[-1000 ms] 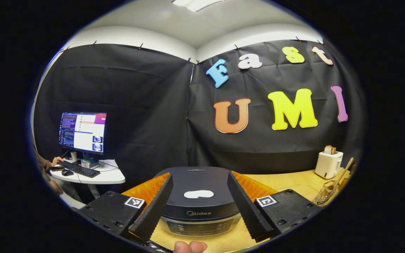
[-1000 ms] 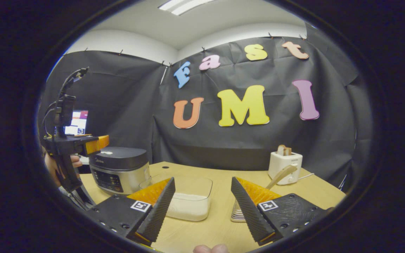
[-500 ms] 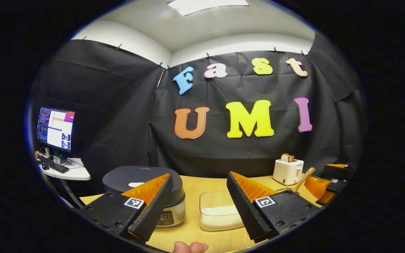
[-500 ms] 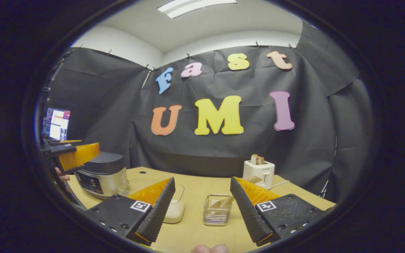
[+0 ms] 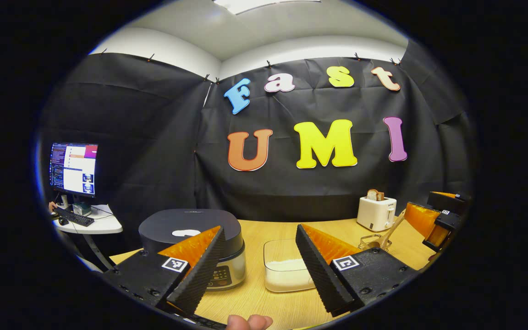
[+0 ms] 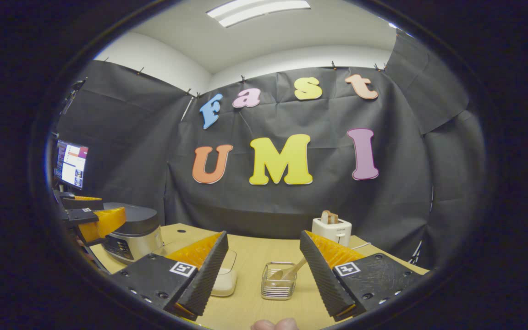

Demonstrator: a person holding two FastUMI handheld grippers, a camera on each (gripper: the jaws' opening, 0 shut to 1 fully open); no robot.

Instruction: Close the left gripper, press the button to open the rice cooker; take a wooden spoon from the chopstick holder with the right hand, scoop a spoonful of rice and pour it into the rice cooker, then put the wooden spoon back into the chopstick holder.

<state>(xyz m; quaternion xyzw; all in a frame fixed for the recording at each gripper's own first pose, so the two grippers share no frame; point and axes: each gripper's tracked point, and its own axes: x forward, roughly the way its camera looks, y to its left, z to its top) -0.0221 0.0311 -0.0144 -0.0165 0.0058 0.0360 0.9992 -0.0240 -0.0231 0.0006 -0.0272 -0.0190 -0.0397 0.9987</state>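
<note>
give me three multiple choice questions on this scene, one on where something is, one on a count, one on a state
1. Where does the wooden spoon stand?
A. in the wire holder
B. in the rice dish
C. on the rice cooker lid

2. How many slices of bread stick out of the toaster?
A. none
B. two
C. four

3. How is the rice cooker lid?
A. lifted up
B. taken off
C. shut

Answers:
1. A, the right gripper view shows the spoon leaning in the wire holder on the table, beside the clear dish of rice.
2. B, two brown slices stand up from the white toaster's top.
3. C, the left gripper view shows the dark lid lying flat on the cooker, and the left gripper is open in front of it.
</note>
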